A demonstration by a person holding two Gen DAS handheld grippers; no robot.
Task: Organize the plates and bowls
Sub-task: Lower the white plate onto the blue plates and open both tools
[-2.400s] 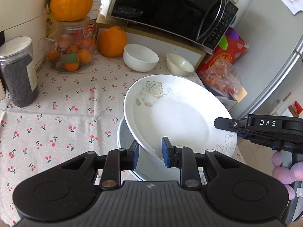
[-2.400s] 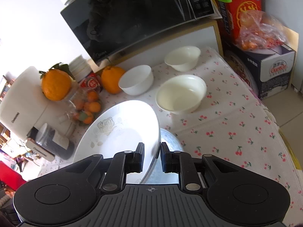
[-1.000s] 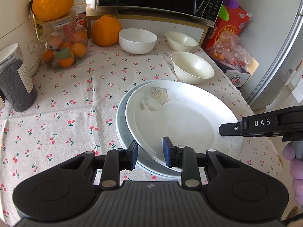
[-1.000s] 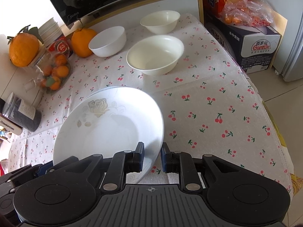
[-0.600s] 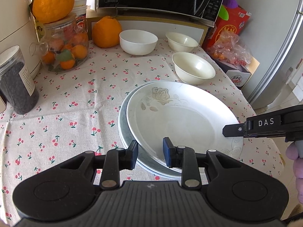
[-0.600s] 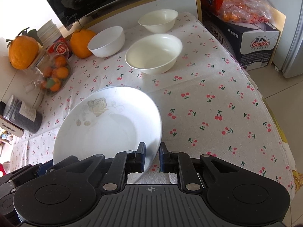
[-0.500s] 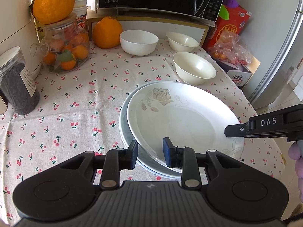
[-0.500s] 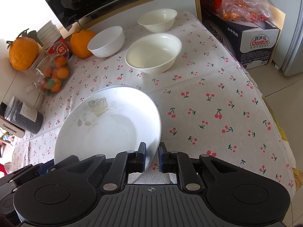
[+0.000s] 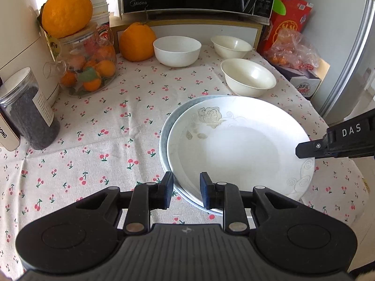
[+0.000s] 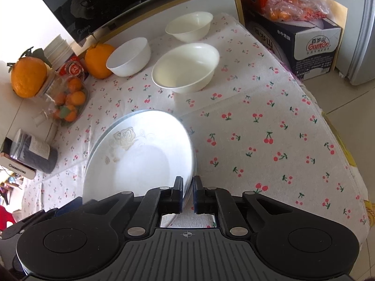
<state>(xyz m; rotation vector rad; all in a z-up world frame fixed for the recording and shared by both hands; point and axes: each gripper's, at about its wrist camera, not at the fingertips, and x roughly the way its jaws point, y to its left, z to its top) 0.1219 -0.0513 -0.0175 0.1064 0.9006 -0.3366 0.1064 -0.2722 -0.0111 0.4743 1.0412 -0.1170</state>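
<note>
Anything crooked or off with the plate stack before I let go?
Yes: the rose plate sits off-centre on the grey plate below, whose rim shows as a crescent on one side only. Both the left gripper and right gripper clamp the top plate's rim. Nothing is spilled or chipped.

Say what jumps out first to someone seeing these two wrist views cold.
The white rose-patterned plate dominates: it sits on a grey plate at the near middle of the cherry-print tablecloth. The left gripper is closing on its near rim, and the right gripper is shut on its right edge. Behind stand three white bowls, and a big orange tops a glass jar at the far left.
</note>
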